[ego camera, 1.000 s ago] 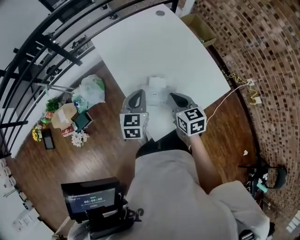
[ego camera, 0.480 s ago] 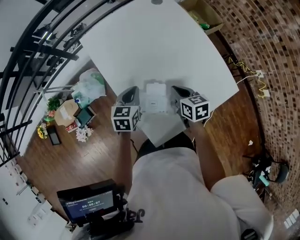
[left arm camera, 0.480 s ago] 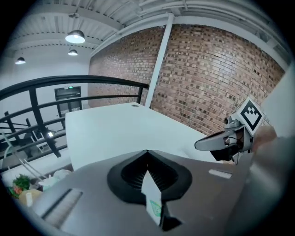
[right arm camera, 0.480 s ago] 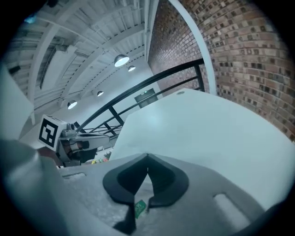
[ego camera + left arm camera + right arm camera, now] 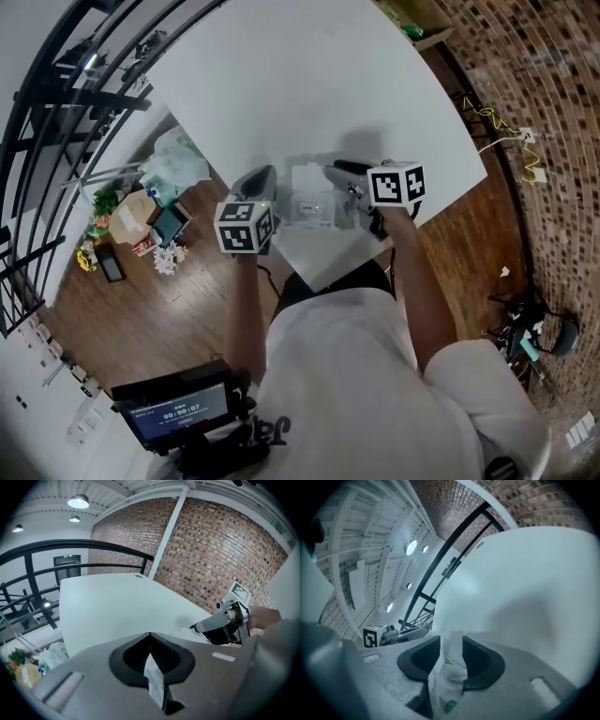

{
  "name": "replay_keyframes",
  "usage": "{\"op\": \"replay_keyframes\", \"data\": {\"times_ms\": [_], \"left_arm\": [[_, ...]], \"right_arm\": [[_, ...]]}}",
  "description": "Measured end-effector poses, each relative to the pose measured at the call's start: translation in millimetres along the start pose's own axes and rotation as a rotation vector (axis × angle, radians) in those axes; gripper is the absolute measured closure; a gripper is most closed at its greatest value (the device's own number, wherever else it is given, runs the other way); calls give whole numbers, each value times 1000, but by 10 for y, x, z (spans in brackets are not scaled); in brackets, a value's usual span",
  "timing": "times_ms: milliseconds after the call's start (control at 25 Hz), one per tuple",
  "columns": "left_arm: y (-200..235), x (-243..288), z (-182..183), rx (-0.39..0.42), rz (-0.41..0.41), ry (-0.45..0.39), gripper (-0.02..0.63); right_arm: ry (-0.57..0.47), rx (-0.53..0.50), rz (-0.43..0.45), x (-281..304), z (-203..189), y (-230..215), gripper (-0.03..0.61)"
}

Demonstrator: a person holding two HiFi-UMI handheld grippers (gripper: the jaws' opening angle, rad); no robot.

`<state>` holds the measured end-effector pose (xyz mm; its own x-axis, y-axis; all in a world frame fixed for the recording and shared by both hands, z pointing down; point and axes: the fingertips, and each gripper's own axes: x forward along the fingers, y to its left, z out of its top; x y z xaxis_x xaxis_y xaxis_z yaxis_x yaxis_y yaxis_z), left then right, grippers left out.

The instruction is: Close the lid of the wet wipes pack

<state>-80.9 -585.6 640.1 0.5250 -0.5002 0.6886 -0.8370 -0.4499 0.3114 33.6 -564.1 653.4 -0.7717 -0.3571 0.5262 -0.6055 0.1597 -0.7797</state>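
Note:
The white wet wipes pack (image 5: 310,194) lies near the front corner of the white table (image 5: 309,84), between my two grippers. My left gripper (image 5: 260,180) is at the pack's left end. In the left gripper view its jaws (image 5: 150,638) are shut on a thin white flap of the pack's film (image 5: 155,687). At the pack's right end is my right gripper (image 5: 336,171). Its jaws (image 5: 451,638) are opening, and crumpled white film of the pack (image 5: 447,677) stands in the gap between the pads. The lid itself is too small to make out.
A cardboard box (image 5: 413,22) stands past the table's far right edge. Bags and clutter (image 5: 167,167) lie on the wooden floor to the left, by a black railing (image 5: 56,84). A cable (image 5: 507,131) runs along the brick wall at the right.
Both grippers have come down and closed in on the ends of the pack. The right one has rolled, so its marker cube shows another face.

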Motion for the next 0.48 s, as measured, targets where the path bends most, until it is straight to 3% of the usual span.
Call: {"op": "replay_keyframes", "data": {"times_ms": [160, 240, 320, 480], "left_arm": [[11, -27, 0, 0, 5, -6, 596], [26, -58, -7, 1, 8, -14, 595], [48, -99, -23, 0, 12, -20, 595], [35, -227, -61, 2, 14, -37, 595]], "right_arm": [[85, 15, -22, 67, -125, -61, 453], [59, -10, -34, 42, -69, -22, 480], [22, -33, -35, 0, -3, 59, 548], [-13, -102, -41, -131, 39, 250, 554]]}}
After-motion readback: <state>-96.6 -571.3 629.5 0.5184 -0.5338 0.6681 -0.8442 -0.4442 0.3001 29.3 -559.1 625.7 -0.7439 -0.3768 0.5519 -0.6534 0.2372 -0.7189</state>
